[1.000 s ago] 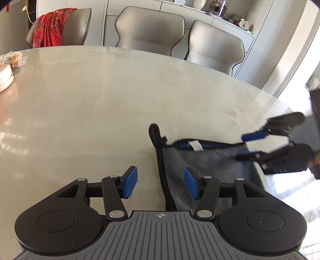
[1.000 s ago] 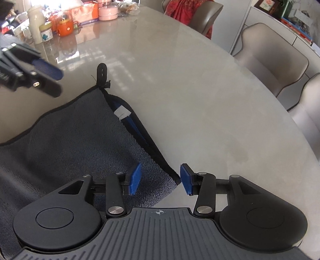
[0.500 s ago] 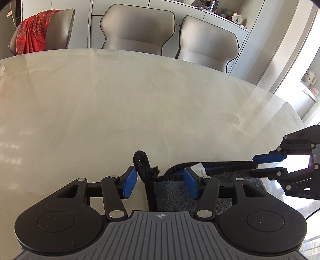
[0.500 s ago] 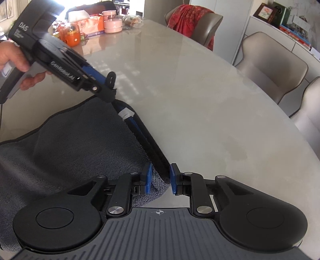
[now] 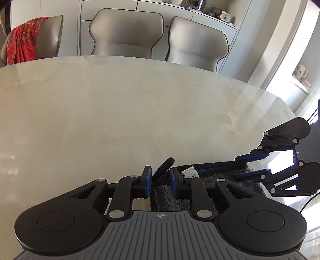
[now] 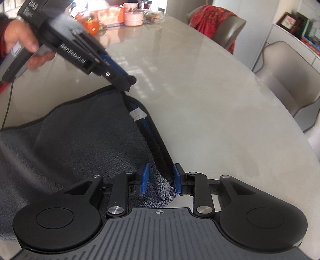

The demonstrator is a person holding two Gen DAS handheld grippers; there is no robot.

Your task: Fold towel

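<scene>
A dark grey towel (image 6: 80, 144) with black edging lies on the pale marble table (image 6: 210, 100); its far edge carries a white tag (image 6: 138, 115). My right gripper (image 6: 160, 180) is closing, and its blue pads pinch the bunched right-hand corner. My left gripper (image 5: 160, 180) is closing too, with the other corner and its black hanging loop (image 5: 164, 166) squeezed between the pads. In the right wrist view the left gripper (image 6: 128, 83) holds that corner slightly raised. The left wrist view shows the right gripper (image 5: 244, 166) clamped over the towel (image 5: 230, 174) edge.
A person's hand (image 6: 18, 38) grips the left tool's handle. Jars and containers (image 6: 132, 17) crowd the table's far end. Grey chairs (image 5: 124, 34) (image 5: 198, 42) line the far side, one draped in red cloth (image 5: 22, 42). A cable hangs at the left.
Both sets of jaws have narrowed onto the towel's far corners. The left gripper slid up to the loop corner, and that edge now rises off the table.
</scene>
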